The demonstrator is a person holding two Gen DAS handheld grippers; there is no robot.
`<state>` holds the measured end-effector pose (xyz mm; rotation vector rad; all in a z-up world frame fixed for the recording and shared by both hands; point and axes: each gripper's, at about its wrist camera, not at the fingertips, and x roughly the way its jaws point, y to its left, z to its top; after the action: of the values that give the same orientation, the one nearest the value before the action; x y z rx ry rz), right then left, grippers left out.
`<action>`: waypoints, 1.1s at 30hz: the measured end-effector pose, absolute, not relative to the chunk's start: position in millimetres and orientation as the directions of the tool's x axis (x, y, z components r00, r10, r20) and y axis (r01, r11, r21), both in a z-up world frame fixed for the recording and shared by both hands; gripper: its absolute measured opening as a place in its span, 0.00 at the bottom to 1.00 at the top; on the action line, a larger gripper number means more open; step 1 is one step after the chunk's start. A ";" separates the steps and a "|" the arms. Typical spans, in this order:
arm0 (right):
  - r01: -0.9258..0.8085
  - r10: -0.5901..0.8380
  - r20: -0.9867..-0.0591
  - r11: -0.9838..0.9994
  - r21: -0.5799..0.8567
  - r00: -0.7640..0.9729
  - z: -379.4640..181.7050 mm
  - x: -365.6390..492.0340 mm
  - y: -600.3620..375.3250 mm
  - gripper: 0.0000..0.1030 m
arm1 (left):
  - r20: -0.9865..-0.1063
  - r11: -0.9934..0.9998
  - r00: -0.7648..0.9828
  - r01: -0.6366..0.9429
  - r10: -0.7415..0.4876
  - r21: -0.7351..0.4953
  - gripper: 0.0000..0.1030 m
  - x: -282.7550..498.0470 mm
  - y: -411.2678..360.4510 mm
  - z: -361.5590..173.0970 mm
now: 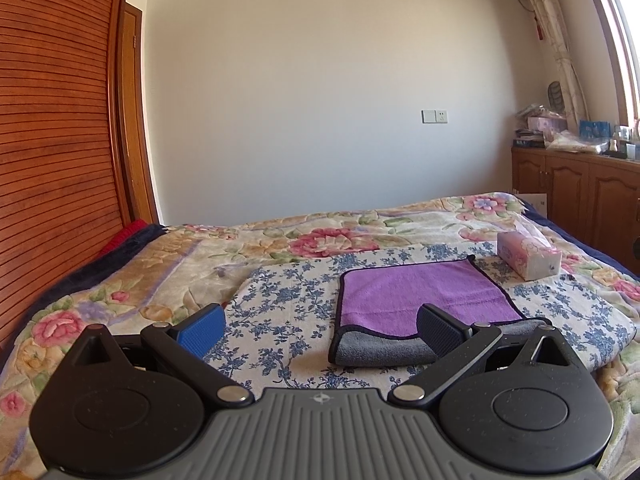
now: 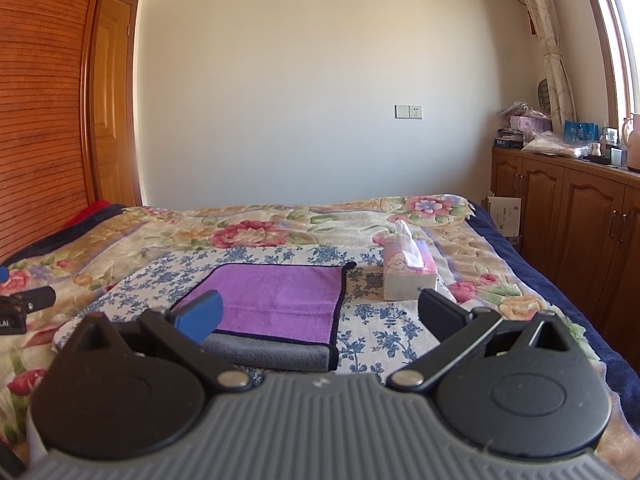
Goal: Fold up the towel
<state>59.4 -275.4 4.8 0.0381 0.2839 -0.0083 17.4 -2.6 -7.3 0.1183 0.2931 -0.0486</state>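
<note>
Both units looked identical. Left tool (image 1: 322, 330): grey ribbed base with a small star-shaped logo, two black round housings, black link arms on silver pivot screws, one blue textured pad (image 1: 202, 330) and one black (image 1: 440, 334). Right tool (image 2: 320, 316): same build, dust specks on the black housings.

The right tongs (image 2: 320, 316) hide the towel's (image 2: 280, 296) near left corner. The cabinet's (image 2: 580, 216) small things are too tiny to tell.

— The purple towel (image 1: 420, 292) with its grey underside looked like soft, matt, napped cloth.
— And the brown slatted wardrobe (image 1: 56, 140) was glossy ribbed wood; the floral blanket (image 2: 256, 232) looked plush.
</note>
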 end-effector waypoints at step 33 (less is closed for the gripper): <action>0.013 0.009 -0.343 0.998 0.060 0.939 -8.4 95.9 -273.9 1.00 | -0.405 0.984 0.913 0.106 -0.040 0.141 1.00 63.3 -10.3 -25.3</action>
<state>95.9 -273.9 -8.4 0.0618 0.3500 -0.0022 63.3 -10.3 -25.3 0.1616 0.4130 -0.0756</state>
